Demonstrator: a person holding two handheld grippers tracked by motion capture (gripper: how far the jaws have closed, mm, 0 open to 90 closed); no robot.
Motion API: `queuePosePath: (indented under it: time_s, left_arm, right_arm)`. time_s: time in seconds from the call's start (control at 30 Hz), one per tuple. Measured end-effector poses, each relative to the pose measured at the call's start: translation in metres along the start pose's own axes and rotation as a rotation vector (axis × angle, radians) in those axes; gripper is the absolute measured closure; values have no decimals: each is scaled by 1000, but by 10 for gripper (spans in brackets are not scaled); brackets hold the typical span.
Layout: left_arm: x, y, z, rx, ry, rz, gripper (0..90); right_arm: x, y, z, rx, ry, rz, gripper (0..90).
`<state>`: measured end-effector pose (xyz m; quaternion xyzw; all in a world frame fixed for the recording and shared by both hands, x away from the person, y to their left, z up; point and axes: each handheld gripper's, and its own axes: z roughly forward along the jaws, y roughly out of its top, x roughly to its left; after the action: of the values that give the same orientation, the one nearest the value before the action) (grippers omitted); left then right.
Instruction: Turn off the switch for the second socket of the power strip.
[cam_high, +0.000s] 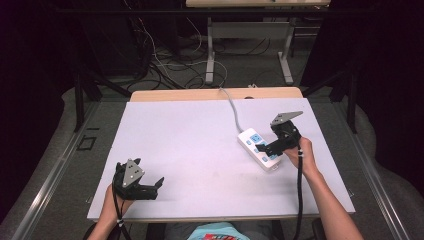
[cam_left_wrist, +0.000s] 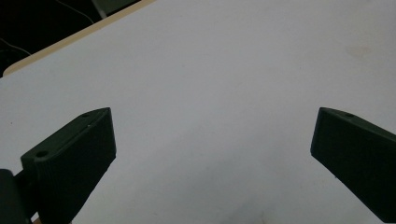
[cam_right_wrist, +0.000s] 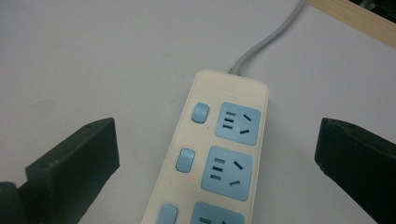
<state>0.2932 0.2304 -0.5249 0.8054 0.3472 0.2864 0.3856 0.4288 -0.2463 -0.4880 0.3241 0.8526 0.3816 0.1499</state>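
Observation:
A white power strip (cam_high: 258, 149) with blue sockets and blue switches lies on the right part of the white table sheet (cam_high: 200, 135), its grey cable (cam_high: 232, 107) running to the far edge. My right gripper (cam_high: 263, 148) hovers over the strip, open, with nothing held. In the right gripper view the power strip (cam_right_wrist: 215, 154) lies between the wide-apart jaws, a small red light beside the middle switch. My left gripper (cam_high: 159, 186) rests near the front left corner, open and empty. In the left gripper view its jaws stand wide over bare sheet (cam_left_wrist: 210, 93).
The wooden table edge (cam_high: 215, 94) shows at the far side. Beyond it stand a grey table frame (cam_high: 211, 55) and tangled floor cables (cam_high: 165, 67). A faint stain (cam_high: 220, 175) marks the sheet near the front middle.

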Motion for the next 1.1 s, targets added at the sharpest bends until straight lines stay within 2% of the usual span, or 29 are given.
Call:
queuePosePath:
  time_s: [0.1, 0.13, 0.23, 0.33, 0.4, 0.5, 0.53, 0.57, 0.63, 0.7, 0.73, 0.8, 0.93, 0.97, 1.0, 1.03, 1.1]
  left_arm:
    - [0, 0, 0, -2, -1, -3, 0]
    - [1, 0, 0, -7, 11, 8, 0]
    - [1, -1, -1, -2, 0, -5, 0]
    - [0, 0, -1, 0, -2, -1, 0]
    - [0, 0, -1, -1, -3, 0, 0]
    - [-1, 0, -1, -2, -3, -3, 0]
    - [-1, 0, -1, -3, -5, -4, 0]
    - [-1, 0, -1, -4, -6, -5, 0]
    - [-1, 0, -1, -5, -10, -5, 1]
    - [-1, 0, -1, -5, -11, -2, 0]
    - [-1, 0, -1, -6, -11, -3, 0]
    - [0, 0, -1, -4, -4, 8, 0]
    - [-1, 0, -2, -7, -11, -3, 0]
    - [-1, 0, -1, -7, -12, -5, 0]
    - [-1, 0, -1, -7, -11, -5, 0]
    - [0, 0, -1, -4, -4, 12, 0]
    - [0, 0, -1, -7, -9, 1, 0]
  right_arm:
    - [-1, 2, 3, -7, 8, -5, 0]
    - [-1, 3, 3, 5, 8, -3, 0]
    - [0, 4, 8, 12, 9, -7, 0]
    - [-1, 4, 11, 12, 13, -3, 0]
    - [-3, 4, 13, 10, 7, -18, 0]
    - [-4, 2, 16, 15, 27, 17, 0]
    - [-6, 2, 19, 12, 33, 11, 0]
    - [-6, 1, 20, 24, 44, 33, 0]
    - [-9, -1, 23, 15, 59, 33, 0]
    - [-9, -1, 25, 26, 51, 44, 6]
    - [-9, -2, 25, 40, 59, 52, 20]
    - [-9, -3, 26, 30, 48, 59, 91]
    - [-10, -4, 25, 22, 41, 46, 238]
    - [-10, -4, 25, 21, 51, 41, 272]
    - [-8, -4, 26, 17, 54, 56, 308]
    - [-8, -4, 25, 28, 59, 54, 346]
    - [-6, -4, 25, 21, 61, 53, 444]
